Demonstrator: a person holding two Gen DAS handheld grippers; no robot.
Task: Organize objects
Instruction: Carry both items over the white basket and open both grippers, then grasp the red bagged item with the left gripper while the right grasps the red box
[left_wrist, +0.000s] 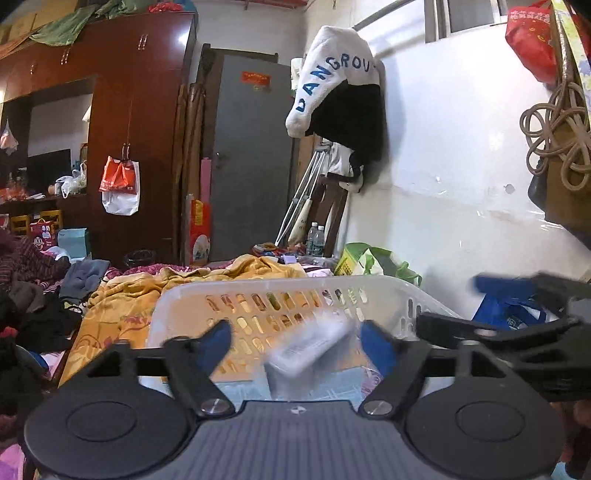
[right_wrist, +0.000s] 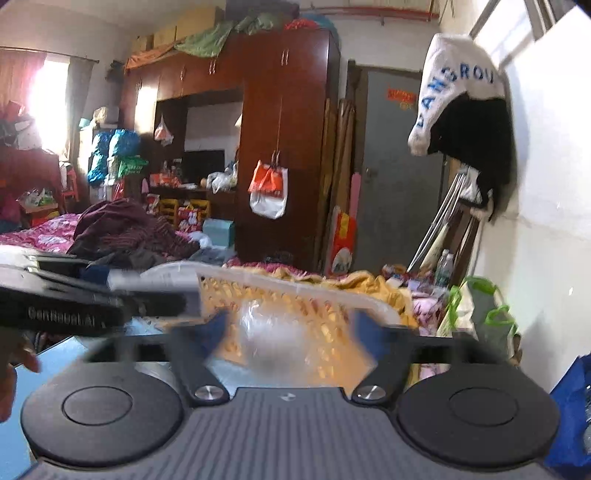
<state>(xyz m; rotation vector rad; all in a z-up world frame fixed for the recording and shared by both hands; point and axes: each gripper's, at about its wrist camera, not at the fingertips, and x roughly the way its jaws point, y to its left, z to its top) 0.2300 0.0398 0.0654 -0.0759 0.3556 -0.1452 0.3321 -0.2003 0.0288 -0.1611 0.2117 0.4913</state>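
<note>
White slotted basket (left_wrist: 280, 291) is sitting on the bed; left gripper (left_wrist: 295, 341), fingers spread, is releasing a blurred white box (left_wrist: 308, 349) above it. Right gripper (right_wrist: 290, 332), spread around a clear bag (right_wrist: 273, 332), should be letting go over the middle.

White basket (left_wrist: 258, 295) wall blocks 12 o'clock, open above its rim. Right hand-held gripper (left_wrist: 517, 314) crowds 2 o'clock. Yellow blanket (left_wrist: 122, 306) at 10 o'clock lies low.
</note>
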